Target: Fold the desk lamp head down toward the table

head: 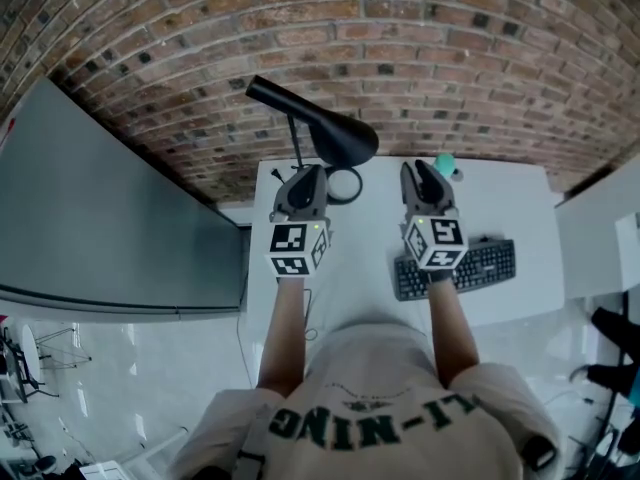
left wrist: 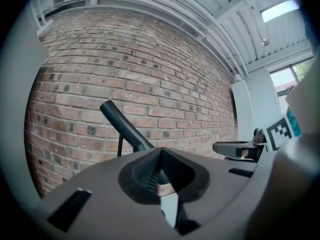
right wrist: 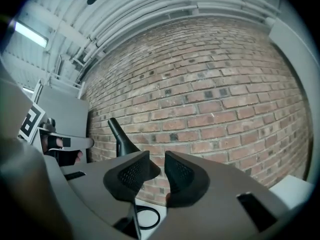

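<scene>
the person wears a beige short-sleeved t-shirt (head: 400, 368) with dark green block lettering (head: 370, 426) arched across it. beyond the t-shirt's sleeves the forearms are bare. farther from the t-shirt, the left gripper (head: 309, 172) and right gripper (head: 420, 168) are dark grey moulded shells. each bears a white cube (head: 297, 249) printed with black square markers on the end nearest the t-shirt, and black pads (right wrist: 131, 176) with a fine dotted texture.

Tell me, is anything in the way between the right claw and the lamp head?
No, nothing visible. The right claw is empty, jaws a little apart, and only open air lies between it and the lamp head. The left claw sits by the lamp's stem, off that path.
</scene>
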Motion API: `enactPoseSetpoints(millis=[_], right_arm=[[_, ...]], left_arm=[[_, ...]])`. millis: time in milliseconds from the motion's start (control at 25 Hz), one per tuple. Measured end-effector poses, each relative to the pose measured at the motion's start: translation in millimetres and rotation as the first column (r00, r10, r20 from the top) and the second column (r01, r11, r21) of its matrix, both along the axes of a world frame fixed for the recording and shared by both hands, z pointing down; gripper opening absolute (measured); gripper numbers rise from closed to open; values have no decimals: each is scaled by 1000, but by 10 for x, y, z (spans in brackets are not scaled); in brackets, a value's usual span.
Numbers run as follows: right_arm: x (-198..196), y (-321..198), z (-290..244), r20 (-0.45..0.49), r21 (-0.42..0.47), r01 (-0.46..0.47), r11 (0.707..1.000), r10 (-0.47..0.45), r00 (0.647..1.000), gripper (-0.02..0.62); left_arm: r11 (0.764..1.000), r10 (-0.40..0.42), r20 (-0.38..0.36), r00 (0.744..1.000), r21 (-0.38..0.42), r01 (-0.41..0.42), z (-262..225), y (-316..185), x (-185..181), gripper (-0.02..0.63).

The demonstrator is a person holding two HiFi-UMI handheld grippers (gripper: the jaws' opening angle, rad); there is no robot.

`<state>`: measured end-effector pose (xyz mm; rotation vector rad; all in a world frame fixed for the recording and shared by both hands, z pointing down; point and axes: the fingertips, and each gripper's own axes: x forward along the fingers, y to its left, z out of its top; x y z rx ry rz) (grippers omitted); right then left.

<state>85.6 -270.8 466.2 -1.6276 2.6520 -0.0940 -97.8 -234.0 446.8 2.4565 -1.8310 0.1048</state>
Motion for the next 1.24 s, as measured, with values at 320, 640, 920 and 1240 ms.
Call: enactPoseSetpoints(millis=[320,640,920,1240], right_arm=[[-114,311,-134,-56,47,7,999,-5,998,30],[-189,508,-169,-68,42,0,999,3,998,8],[-294,739,-193,-73,43,17,999,-14,997,8],[-479,1169,72,-82,-21,68,997,-69,994,8]], left_arm=[[1000,-16,11,1000,19,16,-46,212,-51,2],[999,-32,10,999,30,32,-105,416,-129,2],[999,-27,10,1000,28,27,-97,632,-156,2],[1000,-11,13,1000,-16,11,80,944,-252,2]])
